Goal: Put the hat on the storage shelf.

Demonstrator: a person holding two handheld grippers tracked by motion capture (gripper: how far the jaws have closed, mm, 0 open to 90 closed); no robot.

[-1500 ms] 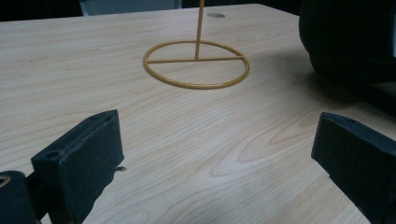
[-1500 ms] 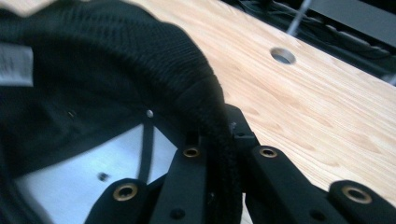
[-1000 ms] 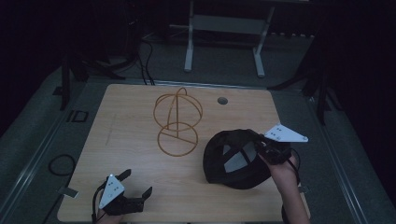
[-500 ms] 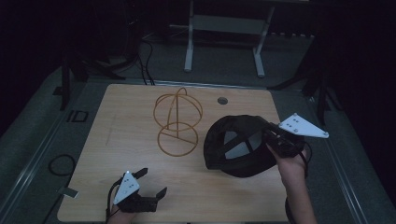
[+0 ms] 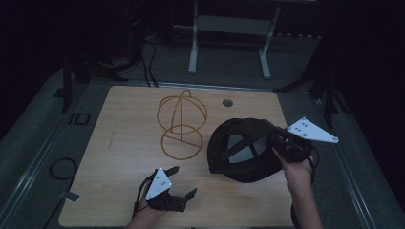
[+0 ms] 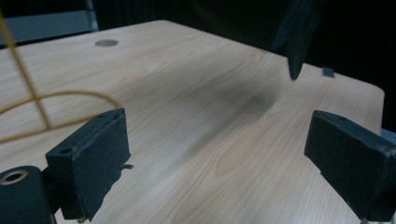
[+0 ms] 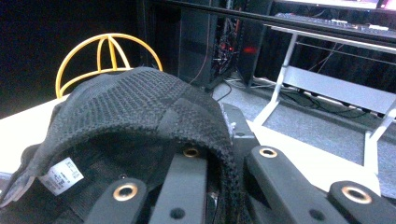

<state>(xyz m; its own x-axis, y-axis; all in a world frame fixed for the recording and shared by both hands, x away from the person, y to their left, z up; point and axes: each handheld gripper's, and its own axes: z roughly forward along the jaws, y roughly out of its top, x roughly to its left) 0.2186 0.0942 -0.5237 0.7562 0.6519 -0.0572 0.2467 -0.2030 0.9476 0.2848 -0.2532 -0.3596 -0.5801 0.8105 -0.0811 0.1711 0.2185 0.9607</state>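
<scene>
A black mesh cap (image 5: 243, 148) hangs over the table's right side, its hollow facing up and left. My right gripper (image 5: 279, 143) is shut on the cap's rim (image 7: 140, 107), the fabric pinched between the jaws of that gripper (image 7: 224, 158). A yellow wire hat stand (image 5: 182, 125) sits upright mid-table, left of the cap; it rises behind the cap (image 7: 107, 46) in the right gripper view. Near the front edge my left gripper (image 5: 184, 180) is open, its jaws just closing a little with nothing between them (image 6: 222, 163). Its view takes in the stand's base ring (image 6: 46, 98) and the cap's edge (image 6: 296, 32).
The wooden table (image 5: 124, 124) has a round grommet hole (image 5: 227, 102) near its back edge. A white-legged frame (image 5: 229, 43) stands on the floor behind. A cable loop (image 5: 62, 167) lies on the floor at the left.
My left gripper has moved right along the front edge, toward the cap. The right gripper has raised the cap a little and turned its hollow more into view.
</scene>
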